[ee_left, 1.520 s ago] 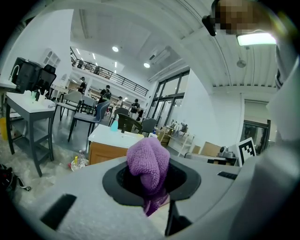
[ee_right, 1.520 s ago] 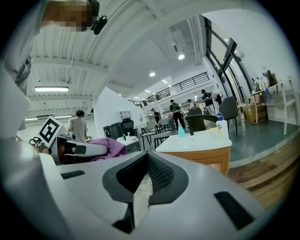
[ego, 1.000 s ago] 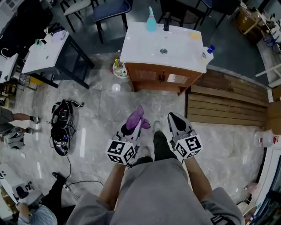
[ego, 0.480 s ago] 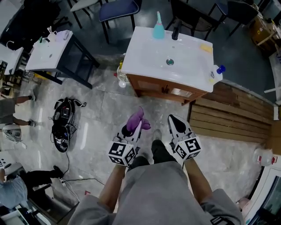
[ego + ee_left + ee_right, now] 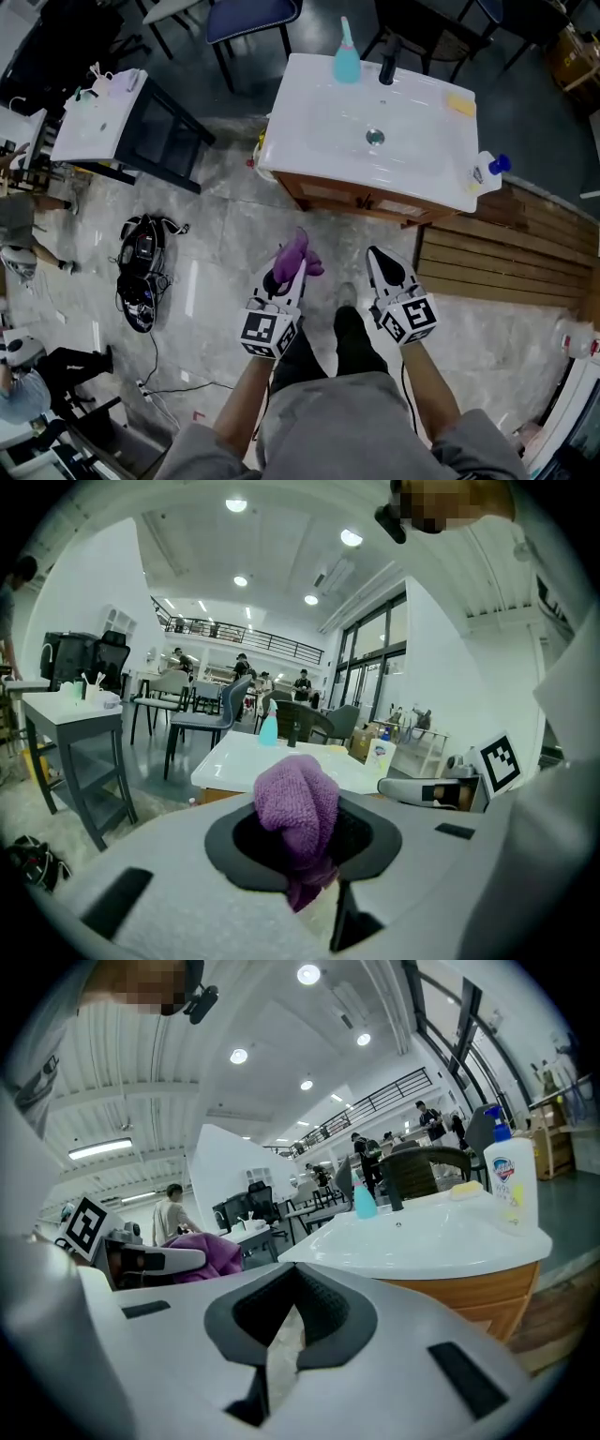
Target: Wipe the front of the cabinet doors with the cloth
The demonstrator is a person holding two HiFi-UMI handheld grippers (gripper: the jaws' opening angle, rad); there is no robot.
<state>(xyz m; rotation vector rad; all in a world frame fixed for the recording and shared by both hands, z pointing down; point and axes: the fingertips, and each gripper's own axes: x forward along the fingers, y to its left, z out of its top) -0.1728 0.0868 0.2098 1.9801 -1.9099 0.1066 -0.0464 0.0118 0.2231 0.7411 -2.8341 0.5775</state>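
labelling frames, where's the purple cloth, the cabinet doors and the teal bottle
purple cloth (image 5: 294, 257), head view, bunched middle
cabinet doors (image 5: 328, 194), head view, left door's front
teal bottle (image 5: 347, 62), head view, body

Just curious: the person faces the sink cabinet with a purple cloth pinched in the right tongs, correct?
Not quite: the purple cloth is pinched in the left tongs, as the left gripper view shows; the right tongs hold nothing.
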